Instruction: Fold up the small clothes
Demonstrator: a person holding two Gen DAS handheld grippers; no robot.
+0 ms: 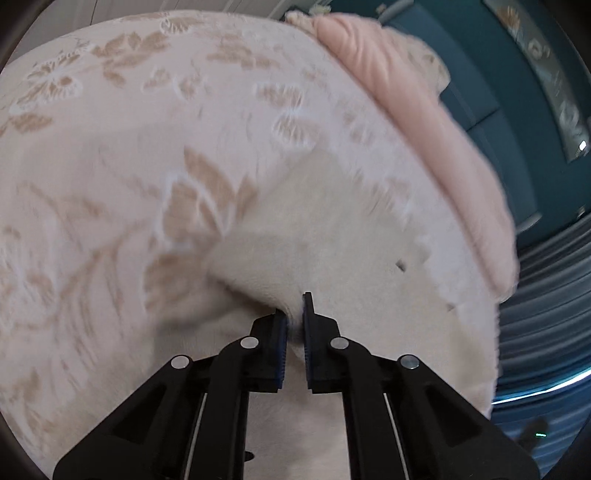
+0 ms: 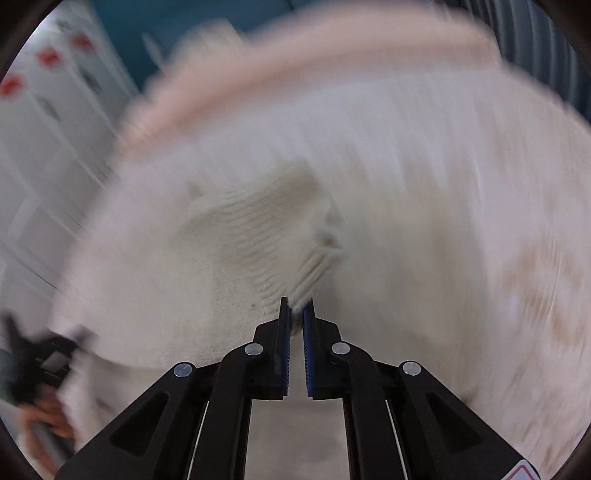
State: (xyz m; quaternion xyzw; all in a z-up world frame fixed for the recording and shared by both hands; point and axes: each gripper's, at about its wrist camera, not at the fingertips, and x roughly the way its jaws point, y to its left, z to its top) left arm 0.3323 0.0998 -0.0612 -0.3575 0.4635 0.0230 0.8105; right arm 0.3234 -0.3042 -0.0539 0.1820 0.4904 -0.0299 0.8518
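On the floral bedspread (image 1: 110, 155), a small cream knit garment (image 1: 325, 229) lies soft and light; left gripper (image 1: 294, 314) pinches its plain edge, right gripper (image 2: 296, 308) pinches its ribbed hem; limp cloth, best held at corners; likely to sag.

A: Place type? Quick.
B: Home, looks like a bedroom. Big soft bedspread (image 1: 147, 155), pale pink with tan embossed flowers and leaves, fills the left wrist view from 7 to 1 o'clock.
A: Anything else?
B: Folded pink blanket (image 1: 424, 122) along its edge at 1 to 3 o'clock. Behind that, teal cabinet or wall panels (image 1: 491, 92) at 2 o'clock. Grey ribbed fabric (image 1: 543, 295), maybe curtain, at 4 o'clock.
A: Right wrist view?
B: Blurred. White panelled doors (image 2: 44, 155) with red marks at 9 to 11 o'clock, wardrobe-like, can't confirm. Same teal (image 2: 177, 26) at 12.
A: Tag domestic, bedroom probable.
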